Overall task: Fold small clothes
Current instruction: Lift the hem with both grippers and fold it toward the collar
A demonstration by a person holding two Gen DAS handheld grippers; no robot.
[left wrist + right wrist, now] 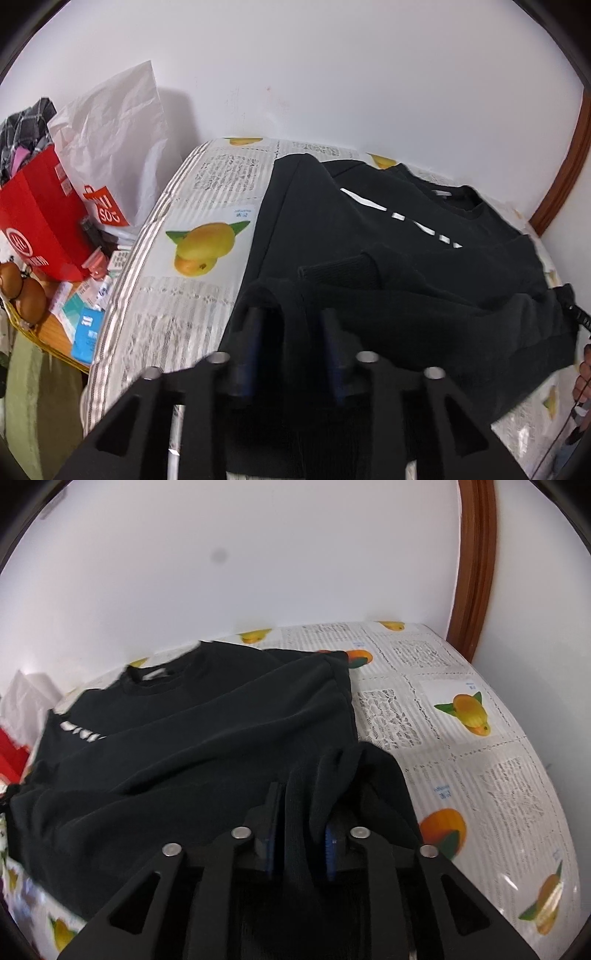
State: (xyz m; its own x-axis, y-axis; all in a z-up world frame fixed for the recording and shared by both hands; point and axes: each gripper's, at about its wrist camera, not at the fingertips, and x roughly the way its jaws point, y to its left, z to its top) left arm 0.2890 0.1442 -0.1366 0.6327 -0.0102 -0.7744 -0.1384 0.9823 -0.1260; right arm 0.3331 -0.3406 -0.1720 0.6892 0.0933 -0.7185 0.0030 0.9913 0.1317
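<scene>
Now both the left gripper (291,325) and right gripper (301,812) stand parted around black sweatshirt (388,236) hem folds on the fruit-print worktop (192,291).

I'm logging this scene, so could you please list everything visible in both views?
sweatshirt: one, black with white print, spread on the tablecloth
tablecloth: one, white with fruit pictures, covering the table
paper bag: one, red, left of the table
white bag: one, behind the red bag
small boxes: several, white and blue, lower left
left gripper: black, blue-padded fingers around the hem
right gripper: black, cloth between its fingers
</scene>
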